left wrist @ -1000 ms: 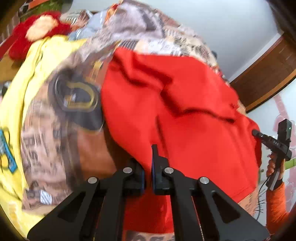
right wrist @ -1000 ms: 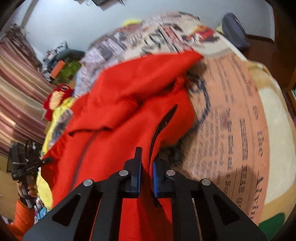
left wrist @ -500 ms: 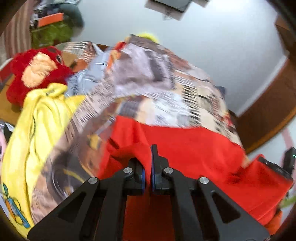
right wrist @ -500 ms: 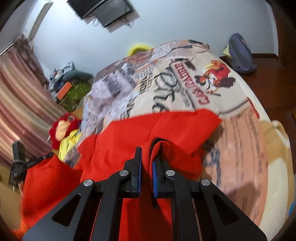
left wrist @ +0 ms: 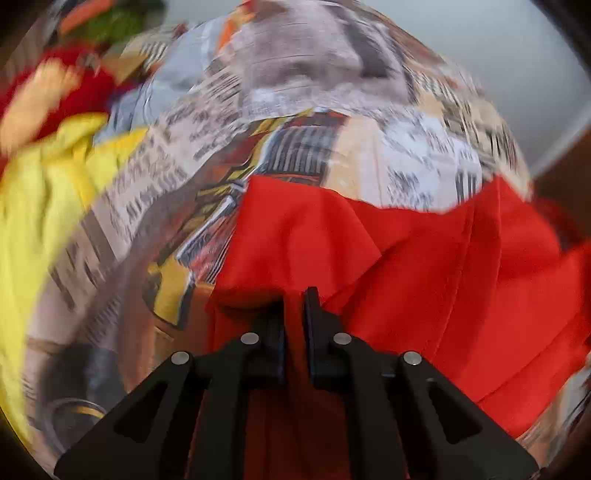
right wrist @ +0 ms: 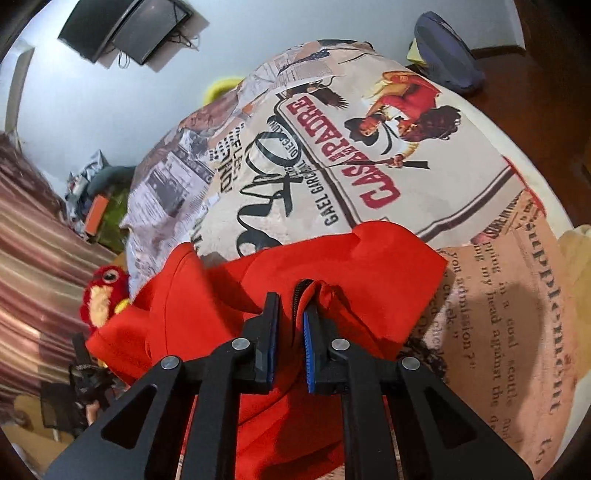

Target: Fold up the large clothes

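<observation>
Carried across the bed (right wrist: 388, 122) and laid over itself: red jacket (left wrist: 424, 266), spread wide a second ago, now doubled, a first fold apparently made. Left gripper (left wrist: 294, 306) just easing open, cloth still between its fingers, though blur hides any contact. Right gripper (right wrist: 290, 306) nearly closed, pinching the zipper edge (right wrist: 297, 295). Jacket resting on the printed bedspread beside a yellow garment (left wrist: 44, 206).

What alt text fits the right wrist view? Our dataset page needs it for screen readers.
The right gripper pinches a zipped edge of a red garment spread on a bed with a newspaper-print cover. A red plush toy sits at left, a wall-mounted screen above.
</observation>
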Motion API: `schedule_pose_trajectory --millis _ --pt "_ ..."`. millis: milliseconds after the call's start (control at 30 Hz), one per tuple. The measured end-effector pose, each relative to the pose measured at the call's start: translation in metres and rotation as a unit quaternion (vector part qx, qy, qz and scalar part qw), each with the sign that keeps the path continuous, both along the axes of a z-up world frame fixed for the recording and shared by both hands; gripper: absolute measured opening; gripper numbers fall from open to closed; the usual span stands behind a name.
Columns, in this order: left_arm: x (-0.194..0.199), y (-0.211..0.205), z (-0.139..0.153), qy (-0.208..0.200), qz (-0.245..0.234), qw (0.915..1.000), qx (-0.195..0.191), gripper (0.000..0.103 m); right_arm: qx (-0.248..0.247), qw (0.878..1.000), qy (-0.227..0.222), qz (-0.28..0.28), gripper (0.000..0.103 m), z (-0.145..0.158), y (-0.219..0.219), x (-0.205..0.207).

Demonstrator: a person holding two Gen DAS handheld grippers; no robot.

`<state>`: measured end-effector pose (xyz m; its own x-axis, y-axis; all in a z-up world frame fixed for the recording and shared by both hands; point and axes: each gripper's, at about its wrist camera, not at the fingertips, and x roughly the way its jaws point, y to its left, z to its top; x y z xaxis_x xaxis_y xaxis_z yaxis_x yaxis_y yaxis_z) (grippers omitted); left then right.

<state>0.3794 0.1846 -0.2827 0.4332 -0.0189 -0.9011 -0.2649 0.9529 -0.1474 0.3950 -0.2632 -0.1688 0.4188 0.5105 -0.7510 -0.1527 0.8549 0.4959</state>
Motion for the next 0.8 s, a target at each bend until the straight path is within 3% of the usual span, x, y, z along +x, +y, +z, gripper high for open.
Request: schedule_pose_trajectory --millis 100,167,233,267,367,500,633,800 --pt "-0.002 -0.013 0.015 0.009 -0.028 0.9985 0.045 0.016 -0.044 0.999 -0.023 -0.014 0.018 0.014 -0.001 -0.008" --pt "-0.008 -0.017 0.033 -0.004 -0.037 0.9977 0.056 0.027 -0.108 0.991 -0.058 -0.058 0.038 0.028 -0.004 -0.014" --pt "-0.018 -0.017 0.054 -0.034 -0.036 0.9979 0.043 0.05 -0.132 0.983 -0.102 -0.074 0.052 0.046 -0.011 -0.027" --pt "-0.025 -0.016 0.068 -0.054 -0.031 0.9975 0.035 0.055 -0.131 0.982 -0.116 -0.073 0.057 0.055 -0.015 -0.036" --pt "-0.04 -0.018 0.094 -0.09 -0.023 0.9953 0.03 0.061 -0.125 0.985 -0.113 -0.047 0.058 0.066 -0.017 -0.051" --pt "-0.053 -0.039 0.104 -0.089 -0.059 0.9941 0.019 0.062 -0.137 0.984 -0.112 0.003 0.058 0.067 0.001 -0.072" --pt "-0.06 -0.067 0.091 -0.069 -0.102 0.992 0.028 0.062 -0.15 0.98 -0.109 0.067 0.058 0.053 0.034 -0.092" --pt "-0.05 -0.101 0.057 -0.026 -0.149 0.9862 0.067 0.062 -0.166 0.975 -0.088 0.118 0.058 0.022 0.07 -0.087"
